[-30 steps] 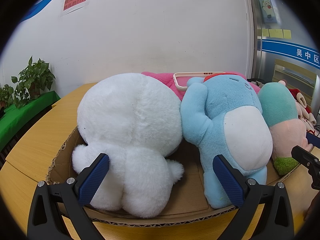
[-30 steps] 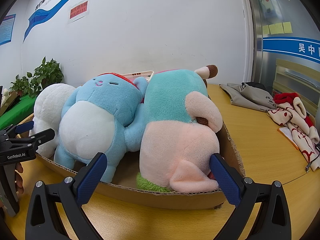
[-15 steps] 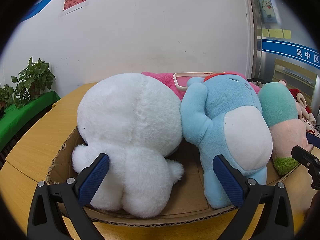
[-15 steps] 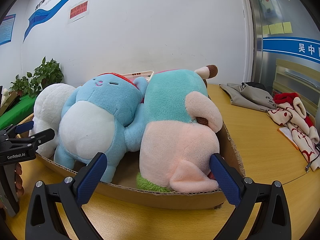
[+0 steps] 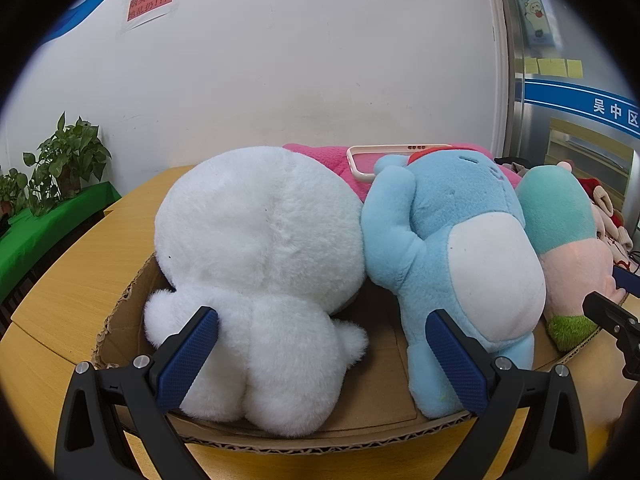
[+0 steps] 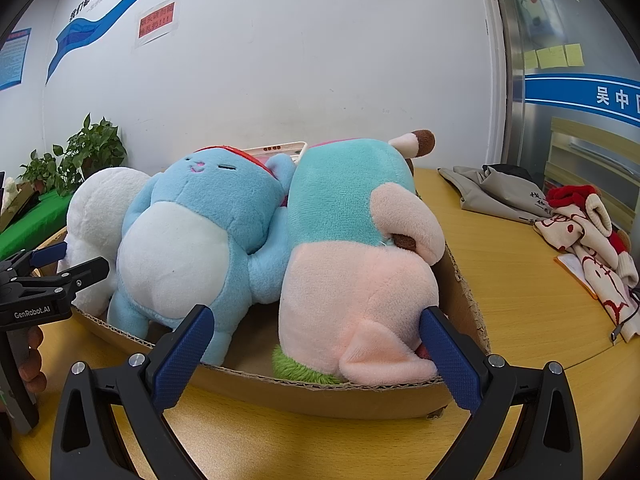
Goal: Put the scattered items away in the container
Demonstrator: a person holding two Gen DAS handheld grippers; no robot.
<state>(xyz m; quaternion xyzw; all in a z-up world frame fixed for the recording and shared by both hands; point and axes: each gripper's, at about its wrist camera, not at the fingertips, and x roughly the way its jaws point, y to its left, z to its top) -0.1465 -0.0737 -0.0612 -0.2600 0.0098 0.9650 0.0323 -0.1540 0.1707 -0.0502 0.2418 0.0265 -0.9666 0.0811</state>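
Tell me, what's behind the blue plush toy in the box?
Behind the blue plush toy a pink plush and a pale phone case show over its head. Their lower parts and the box floor there are hidden.

Wooden table [image 6: 500, 280]; cardboard box [image 6: 320, 394]; folded clothes [image 6: 496, 192] directly atop
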